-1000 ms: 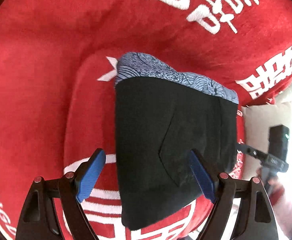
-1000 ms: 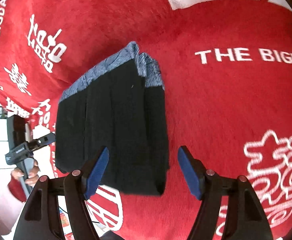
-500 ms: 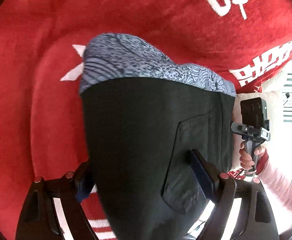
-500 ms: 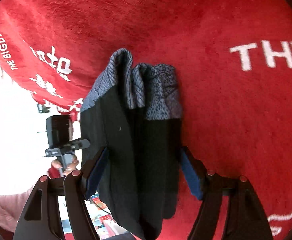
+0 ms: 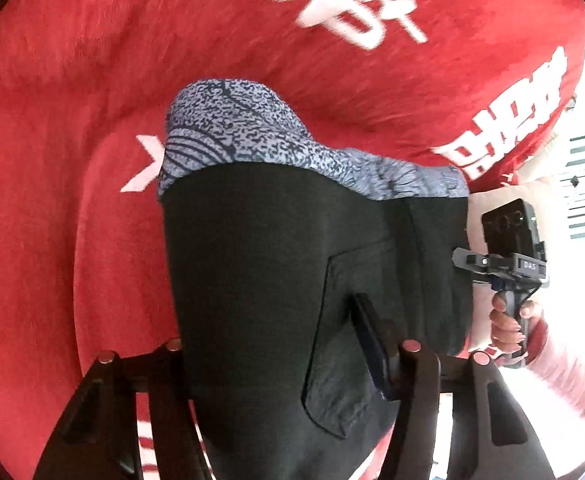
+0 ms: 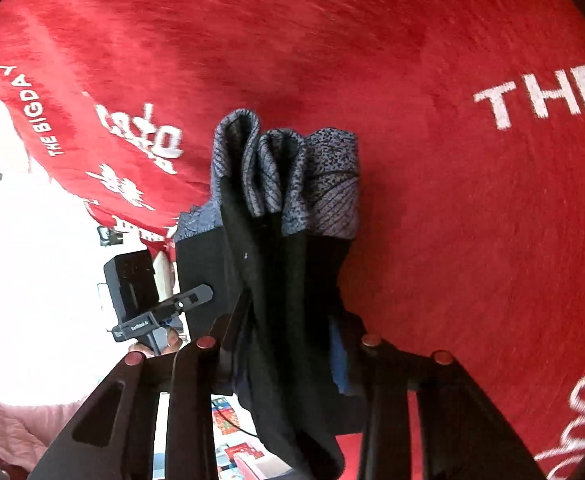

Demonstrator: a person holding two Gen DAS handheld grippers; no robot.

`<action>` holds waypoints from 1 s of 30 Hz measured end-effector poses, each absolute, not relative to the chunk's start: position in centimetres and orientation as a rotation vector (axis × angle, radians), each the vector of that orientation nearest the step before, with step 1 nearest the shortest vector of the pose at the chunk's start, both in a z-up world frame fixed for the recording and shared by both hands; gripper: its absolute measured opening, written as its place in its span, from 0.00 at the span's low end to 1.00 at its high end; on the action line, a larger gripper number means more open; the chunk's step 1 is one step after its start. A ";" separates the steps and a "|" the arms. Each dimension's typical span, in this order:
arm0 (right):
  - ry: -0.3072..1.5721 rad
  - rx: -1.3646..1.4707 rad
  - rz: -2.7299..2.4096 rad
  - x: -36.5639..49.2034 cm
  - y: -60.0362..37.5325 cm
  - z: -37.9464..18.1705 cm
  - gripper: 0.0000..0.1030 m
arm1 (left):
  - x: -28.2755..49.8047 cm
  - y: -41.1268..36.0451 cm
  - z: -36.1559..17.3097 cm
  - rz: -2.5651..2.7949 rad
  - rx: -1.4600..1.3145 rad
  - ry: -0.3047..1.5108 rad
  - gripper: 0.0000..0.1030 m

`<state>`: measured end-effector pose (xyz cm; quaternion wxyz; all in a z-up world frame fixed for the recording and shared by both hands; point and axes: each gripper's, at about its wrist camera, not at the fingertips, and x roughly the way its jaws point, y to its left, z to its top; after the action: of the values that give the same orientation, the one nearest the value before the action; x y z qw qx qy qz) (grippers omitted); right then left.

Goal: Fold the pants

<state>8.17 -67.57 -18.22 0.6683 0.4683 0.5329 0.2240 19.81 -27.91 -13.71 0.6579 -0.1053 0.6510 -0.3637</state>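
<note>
Left tool (image 5: 276, 344): angled steeply down, jaws just closing, now clamped on the near edge of the folded pants (image 5: 276, 264). Only its right finger shows against the black cloth, beside the back pocket (image 5: 344, 340); the left finger is hidden behind the fabric.

Right tool (image 6: 292, 332): tipped down more shallowly, jaws also just closing, now narrow and pinching the bunched black layers of the pants (image 6: 288, 320) between blue pads.

Pants hang lifted between the two tools over the red blanket (image 5: 72, 160), patterned grey-blue waistband (image 5: 244, 132) on the far side from both cameras.

Left view only: the flat face of the fold, the pocket seam, and the person's right hand (image 5: 510, 322) gripping the other tool's handle off the blanket's right edge, pale pink sleeve (image 5: 572, 368) behind it.

Right view only: the fold seen edge-on, waistband (image 6: 284, 176) in three or four stacked loops; white lettering (image 6: 540, 96) on the blanket (image 6: 452, 220); the left hand (image 6: 156, 346) on its handle past the blanket's left edge; colourful clutter below, too blurred to identify.
</note>
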 end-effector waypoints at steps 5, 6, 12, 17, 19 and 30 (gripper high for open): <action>1.198 1.062 0.517 6.3 -66.9 -16.6 0.34 | 17.4 -28.0 -11.4 -0.858 -0.237 1.468 0.58; 1.194 1.071 0.517 5.6 -66.9 -16.2 0.34 | 16.7 -27.8 -10.8 -0.863 -0.243 1.468 0.58; 1.204 1.088 0.513 0.6 -65.9 -14.6 0.34 | 12.2 -26.9 -9.3 -0.861 -0.224 1.480 0.58; 1.238 1.080 0.486 -2.7 -64.5 -16.2 0.35 | 8.9 -25.8 -11.6 -0.835 -0.206 1.523 0.58; 1.264 1.049 0.463 -3.8 -64.2 -17.7 0.35 | 7.9 -25.6 -13.2 -0.798 -0.172 1.537 0.58; 1.267 0.833 0.327 -4.6 -63.1 -17.7 0.47 | 6.4 -26.1 -12.9 -0.600 -0.018 1.486 0.83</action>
<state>-4.58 -63.06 -17.66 0.7142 0.3758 0.5719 0.1474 6.38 -26.06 -12.93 0.6956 -0.0079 0.6662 -0.2687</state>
